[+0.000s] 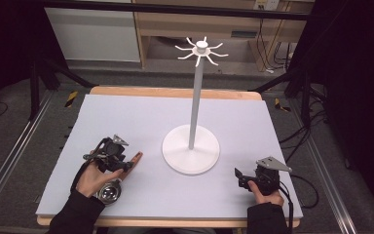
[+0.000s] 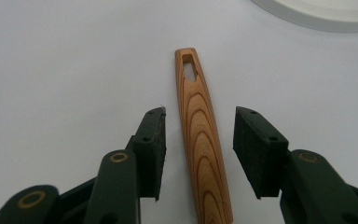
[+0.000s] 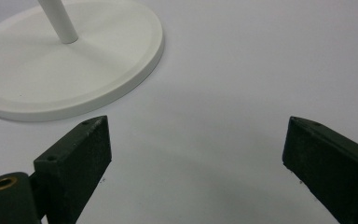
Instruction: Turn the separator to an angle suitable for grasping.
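Left claw (image 2: 198,140) released: pads straddle the slotted, striped wooden handle (image 2: 200,135) of a steel ladle lying on the grey desk (image 1: 141,117), no contact. Right claw (image 3: 196,163) released, empty, beside the white stand's round base (image 3: 74,70).

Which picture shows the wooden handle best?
The left gripper view: the wooden handle lies close up between the left gripper's open jaws, grain and hanging slot clear. In the high view just its tip pokes out beside that gripper, with a metal bowl at its other end.
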`<state>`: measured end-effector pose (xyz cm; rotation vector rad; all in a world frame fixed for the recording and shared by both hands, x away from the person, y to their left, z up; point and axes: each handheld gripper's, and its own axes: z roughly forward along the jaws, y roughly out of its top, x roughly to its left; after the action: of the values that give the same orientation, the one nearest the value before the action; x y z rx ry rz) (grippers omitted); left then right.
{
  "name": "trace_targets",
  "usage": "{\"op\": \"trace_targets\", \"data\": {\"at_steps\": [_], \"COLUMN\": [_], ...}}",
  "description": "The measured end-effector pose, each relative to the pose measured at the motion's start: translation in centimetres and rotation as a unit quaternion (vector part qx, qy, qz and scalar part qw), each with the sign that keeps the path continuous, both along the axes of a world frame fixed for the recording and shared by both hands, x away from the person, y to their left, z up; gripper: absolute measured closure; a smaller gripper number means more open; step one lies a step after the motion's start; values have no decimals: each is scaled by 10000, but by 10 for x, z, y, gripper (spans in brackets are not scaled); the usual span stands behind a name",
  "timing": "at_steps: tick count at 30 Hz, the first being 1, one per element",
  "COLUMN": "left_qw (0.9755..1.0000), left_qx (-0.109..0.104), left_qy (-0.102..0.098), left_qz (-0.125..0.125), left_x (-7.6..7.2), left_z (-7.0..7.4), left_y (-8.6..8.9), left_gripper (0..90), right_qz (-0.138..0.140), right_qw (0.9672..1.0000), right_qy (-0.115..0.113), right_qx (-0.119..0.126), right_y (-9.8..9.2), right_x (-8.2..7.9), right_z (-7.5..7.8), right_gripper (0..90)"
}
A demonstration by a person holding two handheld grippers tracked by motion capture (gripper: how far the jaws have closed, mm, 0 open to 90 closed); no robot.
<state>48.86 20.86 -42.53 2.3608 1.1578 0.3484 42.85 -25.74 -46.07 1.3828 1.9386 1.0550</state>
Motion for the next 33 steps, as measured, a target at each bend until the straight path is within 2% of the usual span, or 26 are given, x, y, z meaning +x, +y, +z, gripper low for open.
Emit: {"op": "trace_targets", "data": {"at_steps": [2, 7, 13, 28, 33], "left_qw": [9999, 9999, 9993, 9983, 9981], "left_qx": [100, 141, 289, 378, 389], "left_qy": [60, 80, 229, 455, 486], "left_qz": [-32, 7, 39, -7, -19], "left_x": [4, 9, 14, 14, 15], "left_z": [1, -2, -10, -25, -26], "left_y": [-4, -8, -9, -13, -12], "left_gripper": [539, 539, 544, 597, 601], "right_qz": [14, 10, 29, 43, 43], "right_qw": [10000, 10000, 10000, 10000, 10000], "right_qy": [6, 11, 19, 38, 52], "right_qx": [-4, 9, 3, -15, 1], "right_y": [0, 0, 0, 1, 1], "right_x": [0, 0, 0, 1, 1], "right_z": [0, 0, 0, -1, -1], "right_gripper": [84, 84, 84, 84, 84]}}
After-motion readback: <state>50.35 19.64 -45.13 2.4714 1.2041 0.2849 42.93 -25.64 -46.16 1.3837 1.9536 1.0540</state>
